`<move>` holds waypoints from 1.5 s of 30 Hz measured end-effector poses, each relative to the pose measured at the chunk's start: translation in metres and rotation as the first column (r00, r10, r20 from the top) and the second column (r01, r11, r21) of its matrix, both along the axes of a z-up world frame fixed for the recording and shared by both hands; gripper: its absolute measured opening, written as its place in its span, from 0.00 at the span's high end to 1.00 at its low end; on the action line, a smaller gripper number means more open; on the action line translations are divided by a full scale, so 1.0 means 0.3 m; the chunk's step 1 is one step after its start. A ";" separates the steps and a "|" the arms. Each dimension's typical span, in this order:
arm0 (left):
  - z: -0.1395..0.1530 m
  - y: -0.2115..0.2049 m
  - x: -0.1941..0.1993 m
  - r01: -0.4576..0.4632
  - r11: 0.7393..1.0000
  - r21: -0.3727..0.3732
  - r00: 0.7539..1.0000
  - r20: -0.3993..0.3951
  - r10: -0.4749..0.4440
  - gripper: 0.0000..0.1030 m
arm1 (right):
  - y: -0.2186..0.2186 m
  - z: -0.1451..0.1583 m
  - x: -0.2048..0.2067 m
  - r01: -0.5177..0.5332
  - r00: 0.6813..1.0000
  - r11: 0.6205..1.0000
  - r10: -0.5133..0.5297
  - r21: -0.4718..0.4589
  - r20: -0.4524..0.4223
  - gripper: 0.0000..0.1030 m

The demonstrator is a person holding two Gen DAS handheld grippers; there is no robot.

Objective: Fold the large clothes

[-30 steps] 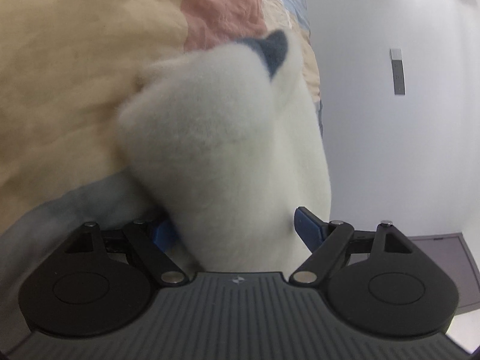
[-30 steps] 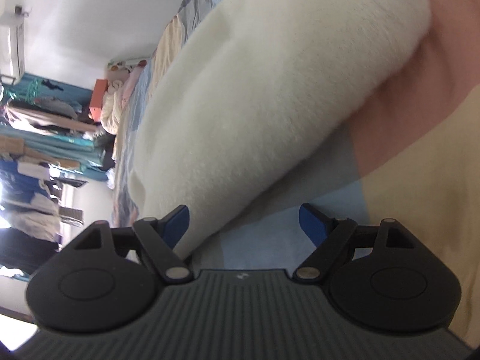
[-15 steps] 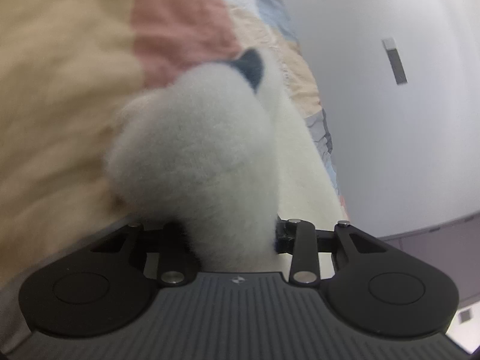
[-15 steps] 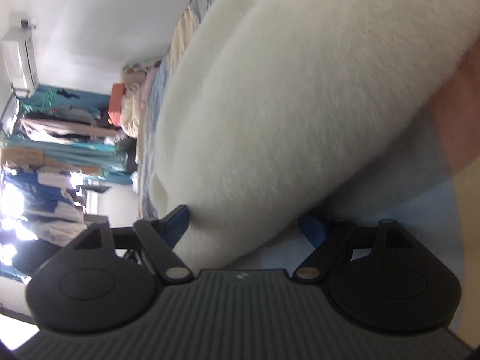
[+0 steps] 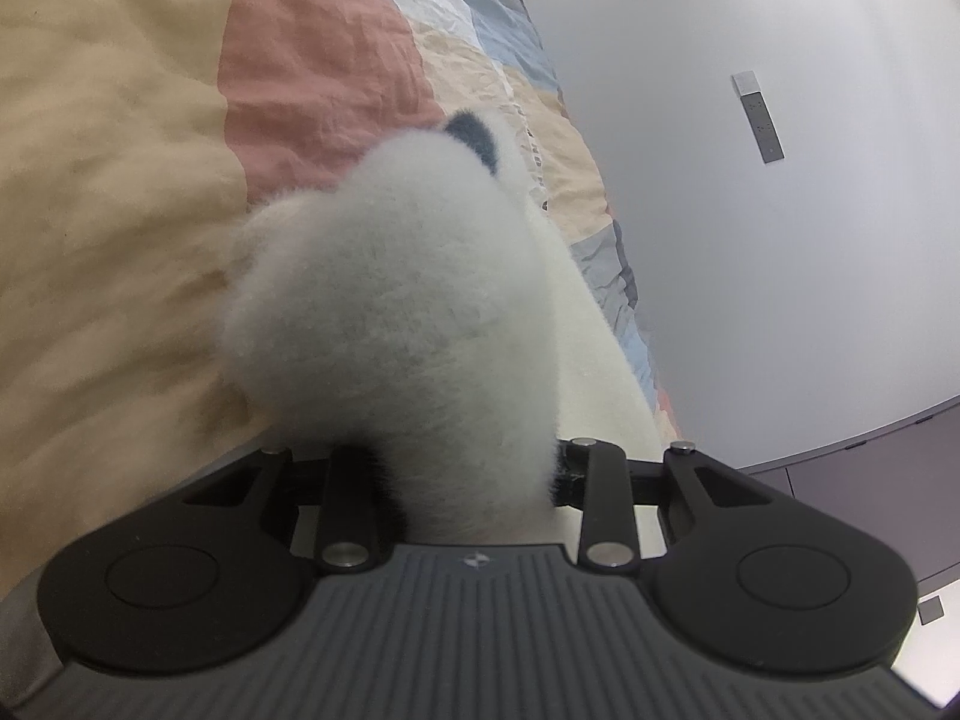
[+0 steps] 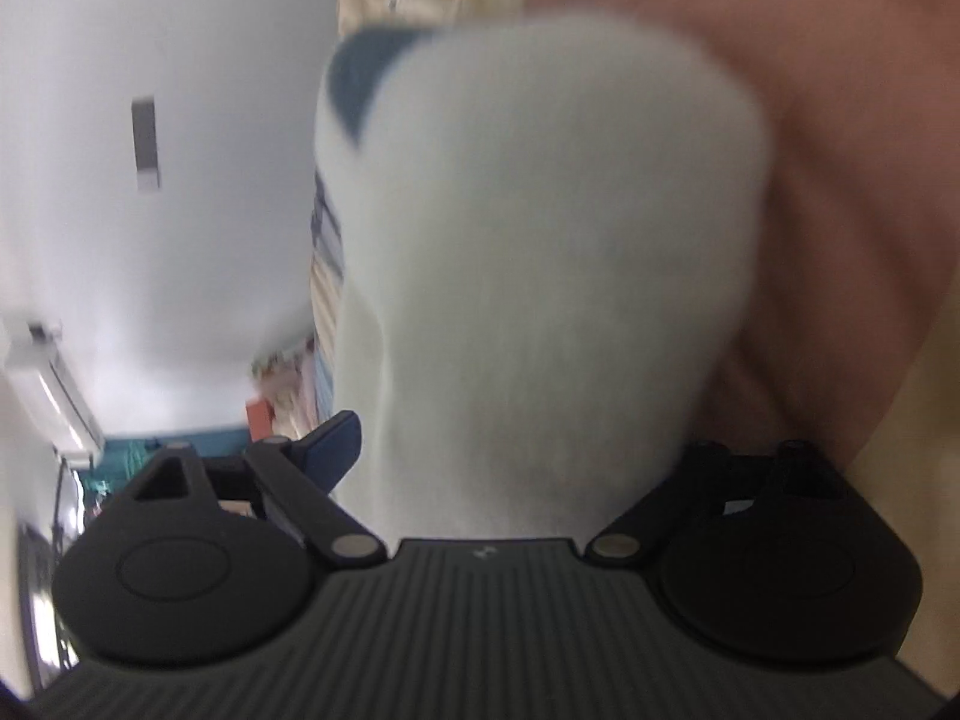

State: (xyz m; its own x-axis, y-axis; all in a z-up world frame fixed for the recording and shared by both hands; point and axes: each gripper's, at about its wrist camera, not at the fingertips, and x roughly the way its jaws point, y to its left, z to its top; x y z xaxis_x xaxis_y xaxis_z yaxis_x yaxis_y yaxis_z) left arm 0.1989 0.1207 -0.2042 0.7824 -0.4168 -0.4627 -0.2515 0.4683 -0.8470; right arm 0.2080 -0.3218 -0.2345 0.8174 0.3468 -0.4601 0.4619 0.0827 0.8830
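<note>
A thick white fleece garment (image 5: 396,324) with a dark blue patch (image 5: 474,135) lies bunched on a patchwork bedspread (image 5: 120,120). My left gripper (image 5: 468,480) is shut on a fold of the fleece, which hides the fingertips. In the right wrist view the same white fleece (image 6: 540,240) fills the middle, blurred, with its dark blue patch (image 6: 360,78) at the upper left. My right gripper (image 6: 510,468) is closed on the fleece; its left blue finger (image 6: 330,450) shows, the right one is buried in the fabric.
The bedspread has yellow, pink (image 5: 312,60) and pale blue patches and reaches the white wall (image 5: 780,240). A dark cabinet (image 5: 870,468) stands at the lower right. In the right wrist view, an air conditioner (image 6: 48,378) and piled clothes (image 6: 282,384) show far off.
My left gripper closed on the fleece and stays closed. My right gripper closed on the fleece and swung round, so the wall and dark patch now show in its view.
</note>
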 end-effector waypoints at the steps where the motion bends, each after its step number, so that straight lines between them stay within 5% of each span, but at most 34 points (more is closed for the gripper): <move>1: -0.002 0.002 -0.001 0.001 1.000 -0.002 1.000 0.004 -0.001 0.64 | 0.001 -0.002 0.003 0.007 1.000 1.000 -0.007 -0.001 -0.002 0.11; 5: -0.006 0.000 -0.009 -0.005 1.000 -0.001 1.000 0.009 0.005 0.64 | 0.031 0.014 0.043 -0.012 1.000 0.996 0.011 -0.086 -0.016 0.11; 10: 0.005 -0.011 -0.014 -0.003 0.999 0.032 1.000 0.018 0.002 0.64 | 0.028 0.033 0.042 -0.059 0.998 0.977 0.054 -0.207 -0.031 0.45; 15: 0.011 0.011 -0.046 -0.026 0.999 -0.019 1.000 0.012 0.026 0.64 | 0.043 0.135 0.029 -0.103 0.994 0.946 0.111 -0.308 0.009 0.61; 20: 0.080 0.012 -0.120 0.002 1.000 0.003 0.998 0.058 -0.002 0.65 | 0.040 0.227 -0.026 -0.146 0.982 0.915 0.179 -0.376 0.053 0.63; 30: 0.330 -0.172 -0.206 0.111 0.994 0.016 0.982 0.155 -0.112 0.65 | -0.166 0.415 -0.153 -0.114 0.964 0.916 0.195 -0.384 0.179 0.63; 39: 0.583 -0.487 -0.026 0.215 0.976 0.031 0.940 0.266 -0.216 0.64 | -0.450 0.625 -0.130 -0.031 0.942 0.914 0.163 -0.405 0.294 0.62; 45: 0.611 -0.732 0.169 0.286 0.957 0.047 0.913 0.290 -0.287 0.64 | -0.665 0.663 -0.077 0.051 0.945 0.919 0.082 -0.390 0.315 0.62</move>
